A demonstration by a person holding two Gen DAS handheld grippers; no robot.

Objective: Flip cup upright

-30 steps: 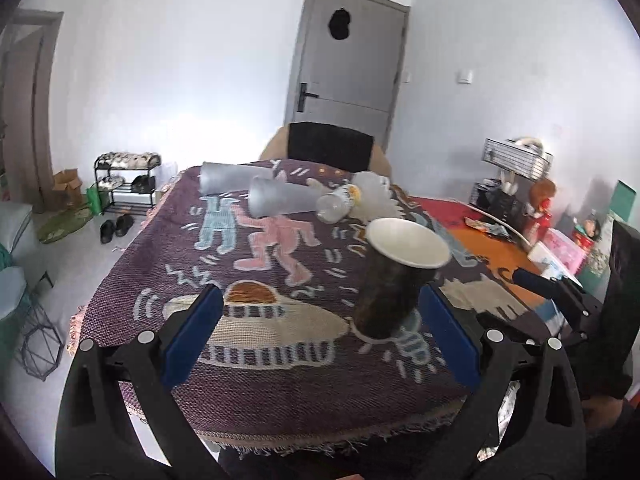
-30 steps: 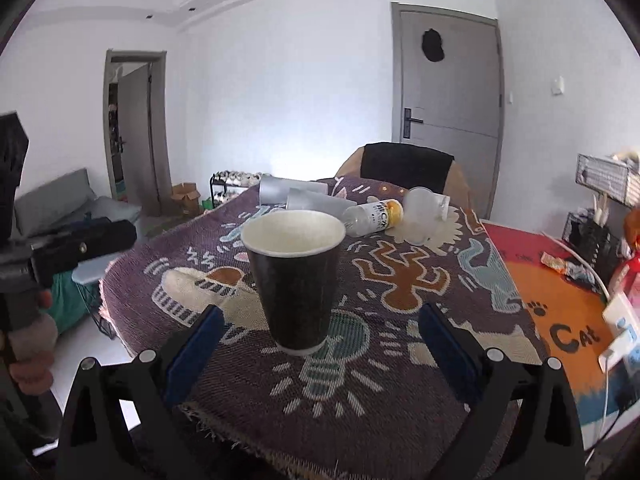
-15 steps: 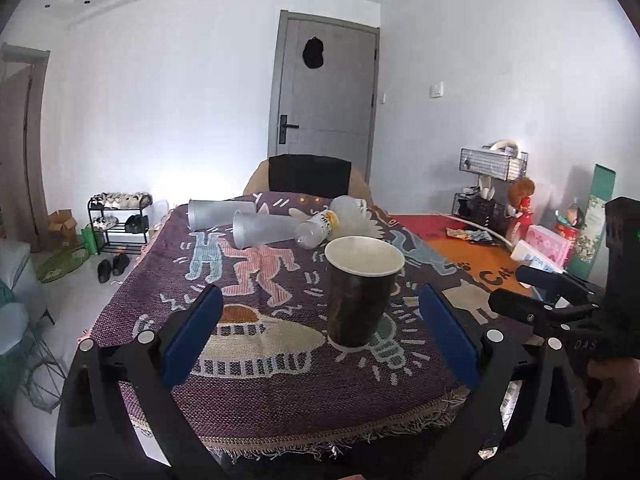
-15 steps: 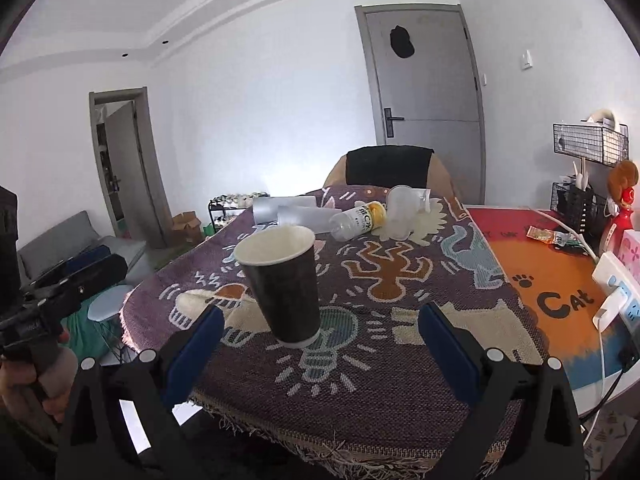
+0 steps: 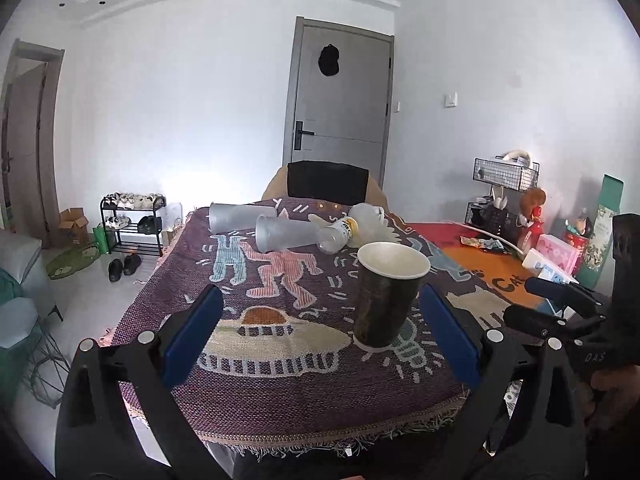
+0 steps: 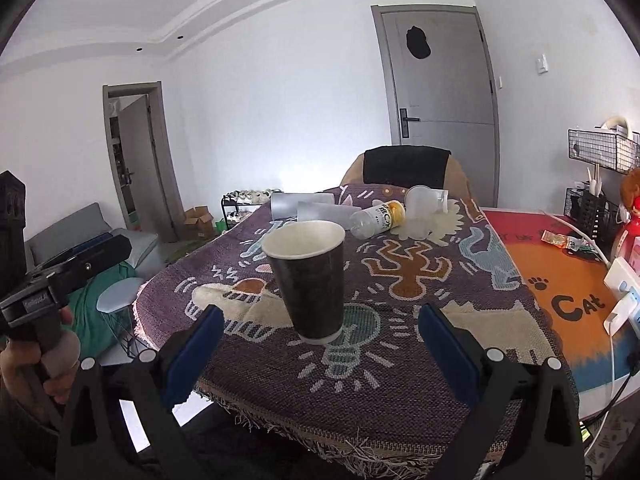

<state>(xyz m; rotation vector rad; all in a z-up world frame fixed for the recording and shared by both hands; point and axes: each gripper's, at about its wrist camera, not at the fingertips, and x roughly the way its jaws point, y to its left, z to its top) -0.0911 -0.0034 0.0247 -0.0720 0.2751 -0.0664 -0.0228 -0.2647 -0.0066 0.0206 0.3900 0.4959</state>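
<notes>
A dark paper cup [image 5: 386,292] [image 6: 310,278] with a white inside stands upright, mouth up, on the patterned purple cloth [image 5: 288,380] [image 6: 400,344], over a light-bulb figure. My left gripper [image 5: 320,338] is open, held back near the table's front edge; the cup lies beyond its right finger, untouched. My right gripper [image 6: 320,350] is also open and empty, pulled back from the cup, which shows between its blue pads. Each gripper appears at the side of the other's view, held by a hand [image 6: 48,364].
At the far end of the cloth lie two frosted tumblers [image 5: 288,234] [image 6: 316,210] on their sides, a clear bottle [image 5: 338,234] [image 6: 378,220] and a clear plastic cup [image 6: 426,204]. A dark chair [image 5: 326,188] stands behind. An orange mat [image 6: 568,292] with a power strip lies right.
Both grippers have drawn back and risen away from the cup, which now looks smaller and farther. The cup stands where it was, upright.
</notes>
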